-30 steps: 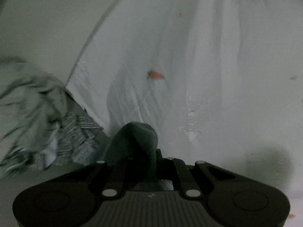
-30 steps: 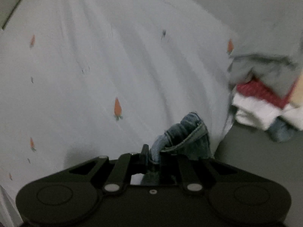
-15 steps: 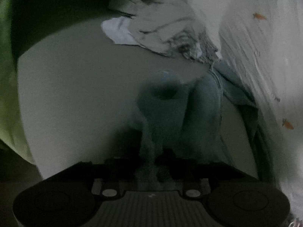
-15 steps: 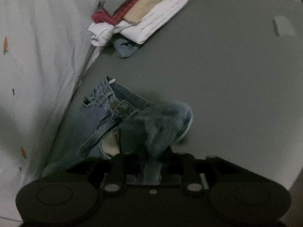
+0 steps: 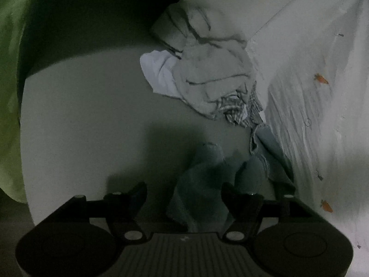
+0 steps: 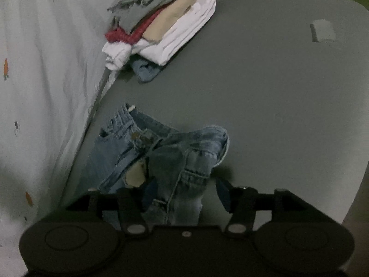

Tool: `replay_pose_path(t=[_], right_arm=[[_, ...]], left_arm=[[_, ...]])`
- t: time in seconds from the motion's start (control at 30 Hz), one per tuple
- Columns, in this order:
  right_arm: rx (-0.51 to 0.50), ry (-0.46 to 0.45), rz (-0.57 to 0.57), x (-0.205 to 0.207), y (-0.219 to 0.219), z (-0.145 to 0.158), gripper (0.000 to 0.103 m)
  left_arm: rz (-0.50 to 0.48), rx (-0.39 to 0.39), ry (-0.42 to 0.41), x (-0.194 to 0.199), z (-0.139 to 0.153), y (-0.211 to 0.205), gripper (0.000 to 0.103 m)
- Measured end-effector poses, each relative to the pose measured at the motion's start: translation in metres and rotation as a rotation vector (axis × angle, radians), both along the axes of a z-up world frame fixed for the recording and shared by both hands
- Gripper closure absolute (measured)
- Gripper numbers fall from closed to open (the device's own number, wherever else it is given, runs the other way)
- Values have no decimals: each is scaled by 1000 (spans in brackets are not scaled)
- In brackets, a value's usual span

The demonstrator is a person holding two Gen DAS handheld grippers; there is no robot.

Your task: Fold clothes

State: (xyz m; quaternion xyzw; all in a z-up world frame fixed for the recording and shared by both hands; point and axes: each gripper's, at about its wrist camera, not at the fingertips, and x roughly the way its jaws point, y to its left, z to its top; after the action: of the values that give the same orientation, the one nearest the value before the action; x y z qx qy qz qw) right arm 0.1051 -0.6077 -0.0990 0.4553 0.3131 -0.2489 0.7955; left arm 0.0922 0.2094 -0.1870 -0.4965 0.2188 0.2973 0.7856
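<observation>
Grey matte table — crumpled denim jeans, folded stack beyond.

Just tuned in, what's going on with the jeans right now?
A person is folding clothes with a claw in each hand. Both the left claw and the right claw have just been opening, and the jeans lie crumpled on the grey table, denim between the open fingers but not pinched. A folded stack sits further back; an unfolded heap waits.

Blue jeans crumpled, waistband up, on table.
</observation>
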Motion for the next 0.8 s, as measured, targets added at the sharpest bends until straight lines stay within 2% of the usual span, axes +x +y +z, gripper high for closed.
replay_pose_path(t=[0.17,0.4,0.6,0.7,0.8], right_arm=[[-17,8,-29,-7,-1,4,35],[27,14,-98,-6,-2,-3,29],[59,16,-157,4,3,-11,28],[71,33,-180,12,6,-15,28],[56,64,-196,23,8,-17,28]], left_arm=[[-4,26,40,13,2,7,25],[4,-44,108,37,-15,25,25],[-56,-48,123,67,-18,37,20],[-104,-23,140,80,-19,41,15],[-146,-5,157,91,-17,43,13]])
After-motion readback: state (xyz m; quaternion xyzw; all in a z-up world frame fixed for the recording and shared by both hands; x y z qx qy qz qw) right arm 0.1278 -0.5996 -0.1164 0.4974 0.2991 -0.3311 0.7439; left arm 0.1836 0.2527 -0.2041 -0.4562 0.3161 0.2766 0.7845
